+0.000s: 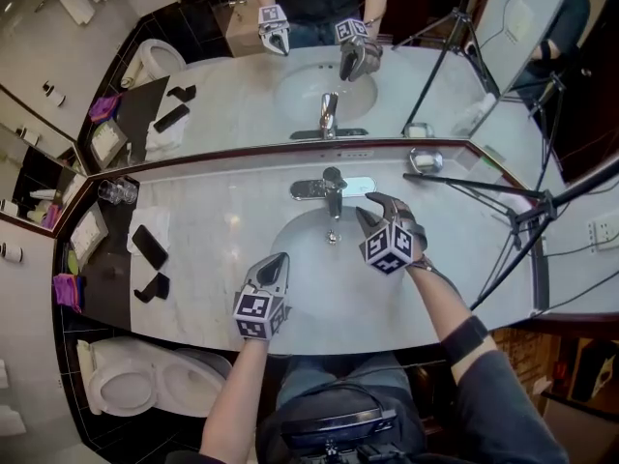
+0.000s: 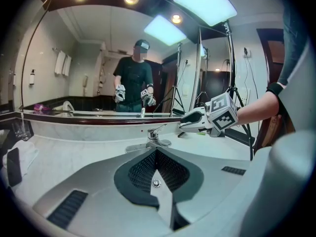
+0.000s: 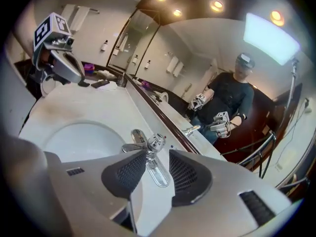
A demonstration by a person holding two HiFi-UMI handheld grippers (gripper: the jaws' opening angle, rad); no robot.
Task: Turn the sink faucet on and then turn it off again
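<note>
The chrome faucet (image 1: 332, 189) stands at the back of the white sink basin (image 1: 309, 269), its lever pointing at the mirror. My right gripper (image 1: 375, 209) hovers just right of the spout, open. In the right gripper view the faucet (image 3: 148, 144) shows in the gap between the jaws (image 3: 150, 164), and the pads do not touch it. My left gripper (image 1: 276, 262) hangs over the front left of the basin, shut, with nothing in it. From the left gripper view the faucet (image 2: 154, 135) lies straight ahead, with the right gripper (image 2: 190, 118) beside it.
Dark phones on a white towel (image 1: 150, 246) and glasses (image 1: 116, 191) sit at the counter's left. A soap dish (image 1: 426, 159) stands at the back right. Tripod legs (image 1: 522, 211) cross the right end. A toilet (image 1: 126, 380) is below left. The mirror backs the counter.
</note>
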